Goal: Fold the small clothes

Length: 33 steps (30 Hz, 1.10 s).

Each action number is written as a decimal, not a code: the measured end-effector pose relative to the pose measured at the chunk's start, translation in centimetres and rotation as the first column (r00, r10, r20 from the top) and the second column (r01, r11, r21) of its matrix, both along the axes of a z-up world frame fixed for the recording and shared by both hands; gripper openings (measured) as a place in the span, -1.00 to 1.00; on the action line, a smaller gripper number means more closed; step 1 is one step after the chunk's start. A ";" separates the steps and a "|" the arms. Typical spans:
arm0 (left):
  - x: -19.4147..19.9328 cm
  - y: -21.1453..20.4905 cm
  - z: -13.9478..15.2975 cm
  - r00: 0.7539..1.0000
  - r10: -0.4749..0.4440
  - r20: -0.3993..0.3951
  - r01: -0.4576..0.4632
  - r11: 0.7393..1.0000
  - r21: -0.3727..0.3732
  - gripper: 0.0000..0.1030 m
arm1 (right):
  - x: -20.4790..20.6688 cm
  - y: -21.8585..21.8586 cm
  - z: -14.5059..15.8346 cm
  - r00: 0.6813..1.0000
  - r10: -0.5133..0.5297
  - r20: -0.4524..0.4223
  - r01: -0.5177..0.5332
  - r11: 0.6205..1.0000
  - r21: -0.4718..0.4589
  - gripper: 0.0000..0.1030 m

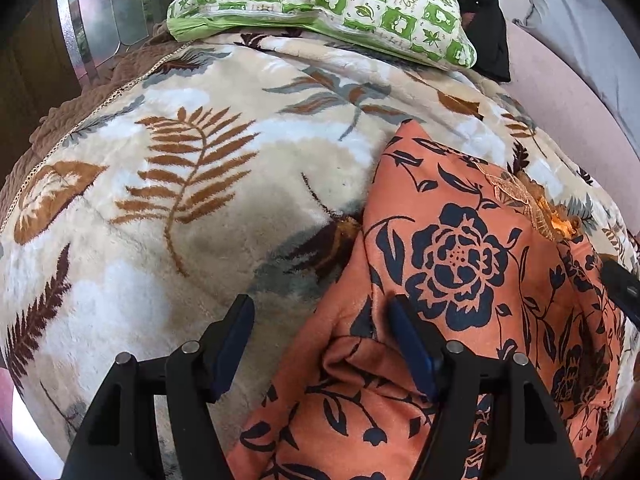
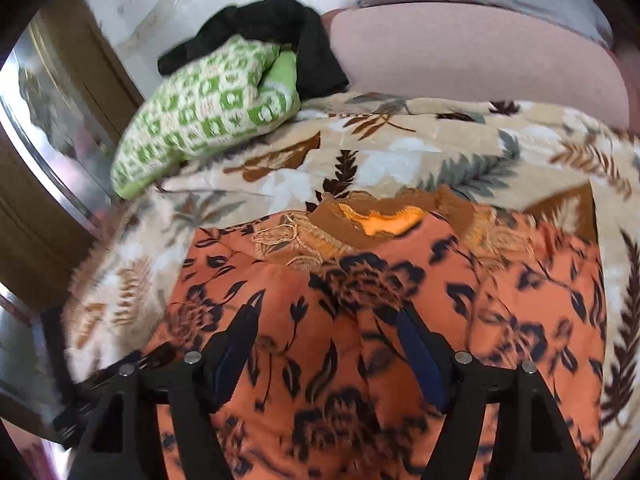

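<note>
An orange garment with a dark navy flower print lies on a cream leaf-patterned blanket. Its embroidered neckline points away from me in the right wrist view. My left gripper is open over the garment's left edge, where the cloth is bunched in a fold; its right finger rests on the cloth. My right gripper is open just above the middle of the garment, holding nothing. The right wrist view is blurred by motion.
A green and white checked pillow lies at the far end of the blanket, with a black garment behind it. A pink sofa cushion is at the back right. A wooden door with glass is at the left.
</note>
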<state>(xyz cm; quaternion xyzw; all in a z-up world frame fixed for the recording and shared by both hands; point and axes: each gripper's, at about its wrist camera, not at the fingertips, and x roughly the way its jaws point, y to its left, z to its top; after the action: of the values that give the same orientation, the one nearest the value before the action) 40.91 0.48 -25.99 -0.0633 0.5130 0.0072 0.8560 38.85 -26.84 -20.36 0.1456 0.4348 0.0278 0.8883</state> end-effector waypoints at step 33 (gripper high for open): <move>-0.1 -0.2 -0.3 1.000 0.024 0.003 -0.024 1.000 0.006 0.46 | -7.2 -9.1 0.8 0.982 -0.189 -0.013 0.188 0.971 0.150 -0.76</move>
<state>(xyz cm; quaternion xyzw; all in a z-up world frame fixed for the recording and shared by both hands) 40.83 0.33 -26.25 -0.0668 0.5109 0.0192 0.8569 31.65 -35.99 -19.57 0.2529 0.4151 -0.0239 0.8736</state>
